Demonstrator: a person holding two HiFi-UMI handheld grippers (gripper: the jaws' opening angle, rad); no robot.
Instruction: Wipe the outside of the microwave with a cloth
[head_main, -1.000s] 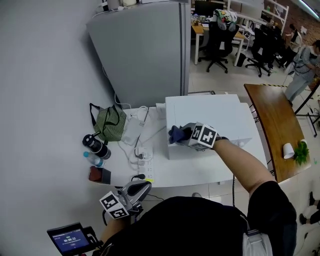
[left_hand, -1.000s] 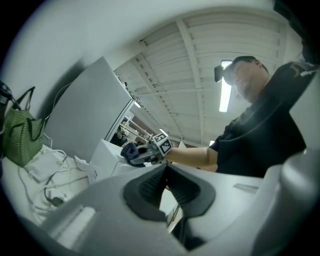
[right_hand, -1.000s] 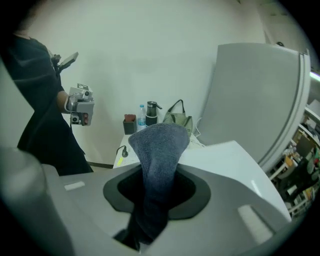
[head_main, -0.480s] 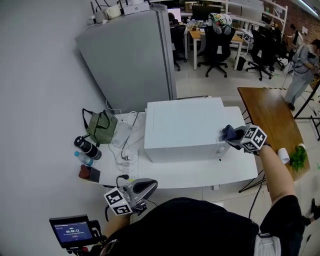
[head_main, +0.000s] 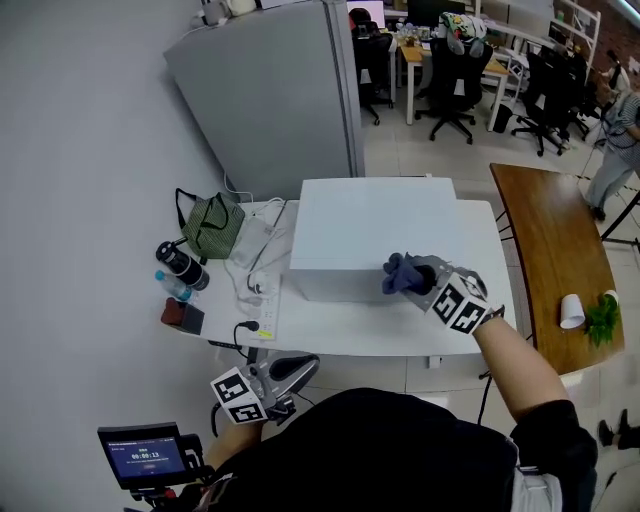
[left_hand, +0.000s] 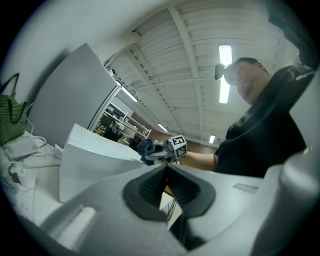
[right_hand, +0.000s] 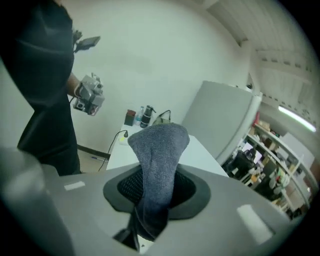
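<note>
- R gripper (head_main: 422, 280): jaws clamped on a blue-grey cloth (head_main: 402, 272); the cloth stuck up out of the jaws in a bunched fold, as seen in the right gripper view.
- Cloth sat at the top front edge of the white microwave (head_main: 370, 225), toward its right end, and looked pressed to it. Exact contact was hard to tell.
- Microwave stood on the white surface (head_main: 360, 335), approx. mid-surface, door side facing the person.
- L gripper (head_main: 288, 374): low by the person's body, well apart from the microwave, off the near edge of the surface. Jaws together w/ nothing between them.
- Left of the microwave on the surface: green bag (head_main: 212, 226), dark flask (head_main: 181, 264), small water bottle (head_main: 171, 285), dark red box (head_main: 184, 317), and white cables (head_main: 262, 290) between the bag and the microwave.
- Behind: tall grey cabinet (head_main: 280, 95).
- Right: wooden table (head_main: 545, 240) w/ a white cup (head_main: 572, 310) just beside a small plant (head_main: 603, 316).
</note>
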